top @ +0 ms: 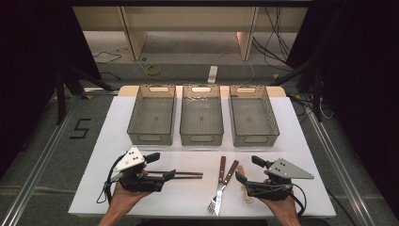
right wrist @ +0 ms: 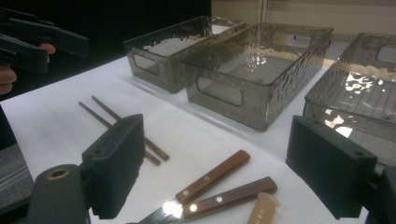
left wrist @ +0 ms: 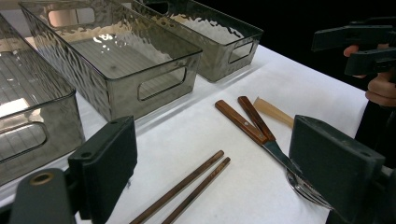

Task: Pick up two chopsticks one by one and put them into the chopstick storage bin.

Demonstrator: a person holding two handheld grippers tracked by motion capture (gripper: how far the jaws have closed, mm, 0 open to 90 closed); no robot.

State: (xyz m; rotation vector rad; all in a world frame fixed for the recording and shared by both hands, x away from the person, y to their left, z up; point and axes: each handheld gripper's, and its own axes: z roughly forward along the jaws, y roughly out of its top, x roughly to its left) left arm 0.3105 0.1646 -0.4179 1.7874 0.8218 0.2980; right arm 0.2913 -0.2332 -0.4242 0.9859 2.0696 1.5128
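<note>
Both claws, left claw (top: pixel 164 165) and right claw (top: pixel 244 169), stand released and empty over the table (top: pixel 113 122), flanking chopsticks (top: pixel 186 174), knife (top: pixel 220 181) and fork (top: pixel 226 181).

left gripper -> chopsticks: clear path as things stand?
Probably yes. The left gripper has its jaws open and sits right at the near end of the chopsticks, which lie apart from the knife and fork on bare white tabletop.

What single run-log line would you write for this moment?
left gripper: open, at chopsticks | right gripper: open, beside knife and fork | three bins: empty
</note>
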